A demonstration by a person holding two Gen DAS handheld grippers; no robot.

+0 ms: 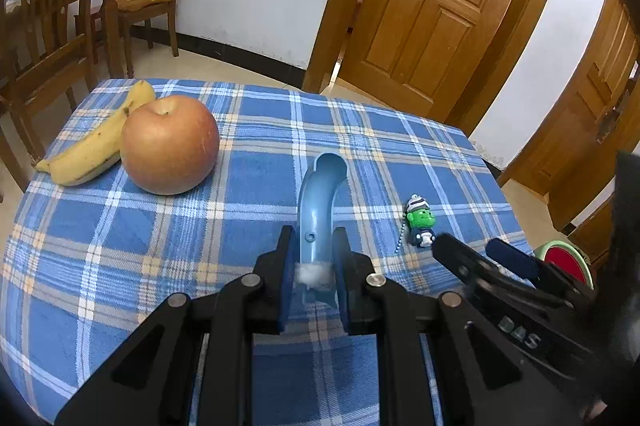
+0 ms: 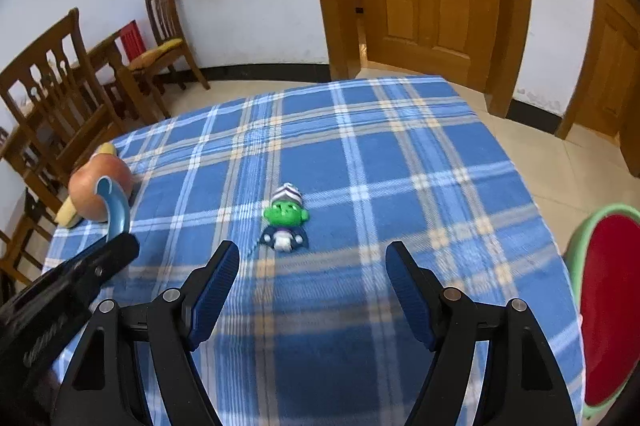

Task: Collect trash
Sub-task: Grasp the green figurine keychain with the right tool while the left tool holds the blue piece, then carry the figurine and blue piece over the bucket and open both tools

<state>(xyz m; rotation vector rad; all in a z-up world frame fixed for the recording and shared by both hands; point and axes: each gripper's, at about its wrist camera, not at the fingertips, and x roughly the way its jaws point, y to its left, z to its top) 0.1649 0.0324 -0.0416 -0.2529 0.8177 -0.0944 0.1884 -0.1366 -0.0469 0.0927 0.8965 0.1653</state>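
Banana mostly hidden (behind apple).

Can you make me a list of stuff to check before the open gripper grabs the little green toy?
1. Right gripper open wide enough: ok, nothing is between its pads.
2. Green toy in front of the right gripper: ok, it lies ahead on the checked cloth.
3. Left gripper holding tight: ok, shut on the blue curved handle.
4. Left gripper out of the way: cannot tell, it sits close beside the toy.
5. Apple and banana clear: ok, far off.
6. Watermelon-coloured bin in reach: cannot tell.
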